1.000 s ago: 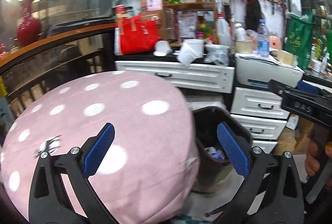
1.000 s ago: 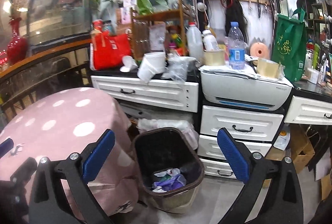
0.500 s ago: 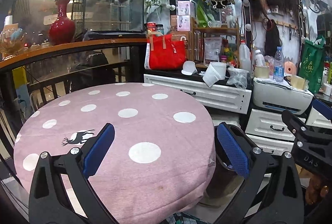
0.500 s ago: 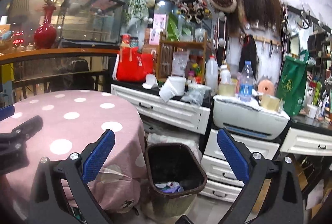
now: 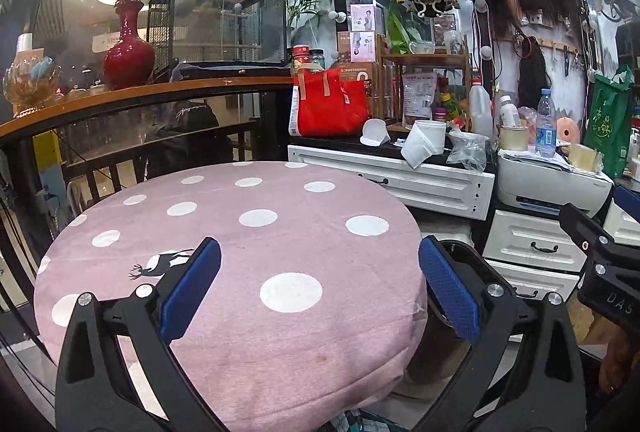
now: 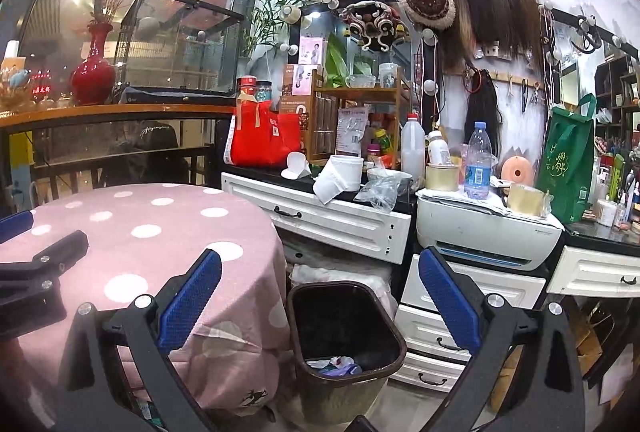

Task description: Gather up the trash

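- My left gripper [image 5: 319, 290] has its blue-padded fingers [image 5: 191, 288] spread wide with nothing between them; it hangs over the round table [image 5: 240, 232], which wears a pink cloth with white polka dots.
- My right gripper [image 6: 320, 302] is likewise spread wide and holds nothing; it hangs above the trash bin [image 6: 390, 332].
- The trash bin, dark brown, stands on the floor just beside the table, in front of the white drawers [image 6: 344, 220].
- I see crumpled trash [image 6: 336, 366] lying at the bottom of the bin.
- In the left wrist view, the bin is mostly hidden behind the table edge and my right finger pad.
- A white printer [image 6: 486, 236] sits right of the bin, with a water bottle [image 6: 478, 162] on top.
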`<state>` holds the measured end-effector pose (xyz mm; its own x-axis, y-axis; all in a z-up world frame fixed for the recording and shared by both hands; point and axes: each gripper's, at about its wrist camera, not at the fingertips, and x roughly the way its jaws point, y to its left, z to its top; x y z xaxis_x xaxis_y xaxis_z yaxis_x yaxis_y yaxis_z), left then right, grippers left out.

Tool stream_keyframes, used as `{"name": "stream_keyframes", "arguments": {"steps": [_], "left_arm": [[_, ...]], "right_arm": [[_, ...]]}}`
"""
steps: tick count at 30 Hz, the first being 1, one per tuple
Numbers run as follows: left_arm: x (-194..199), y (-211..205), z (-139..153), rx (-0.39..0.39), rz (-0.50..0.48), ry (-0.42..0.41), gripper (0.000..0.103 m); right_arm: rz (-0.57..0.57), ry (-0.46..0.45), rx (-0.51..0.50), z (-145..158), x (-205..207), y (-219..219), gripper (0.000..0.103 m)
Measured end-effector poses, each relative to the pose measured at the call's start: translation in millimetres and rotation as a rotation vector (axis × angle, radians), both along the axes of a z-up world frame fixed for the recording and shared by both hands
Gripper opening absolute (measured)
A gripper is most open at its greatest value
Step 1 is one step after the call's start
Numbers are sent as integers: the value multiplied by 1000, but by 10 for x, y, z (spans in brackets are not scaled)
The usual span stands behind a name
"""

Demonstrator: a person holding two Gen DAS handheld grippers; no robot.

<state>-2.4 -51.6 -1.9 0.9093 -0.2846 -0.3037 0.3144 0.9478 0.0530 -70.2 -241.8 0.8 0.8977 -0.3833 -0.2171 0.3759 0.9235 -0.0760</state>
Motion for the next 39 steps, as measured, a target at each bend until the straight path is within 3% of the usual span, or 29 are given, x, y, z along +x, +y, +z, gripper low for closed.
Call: {"name": "stream_keyframes", "arguments": {"steps": [39], "left_arm": [[55,-23,-97,10,4,25,97]], "right_arm": [[7,15,7,-39,11,61,97]]}}
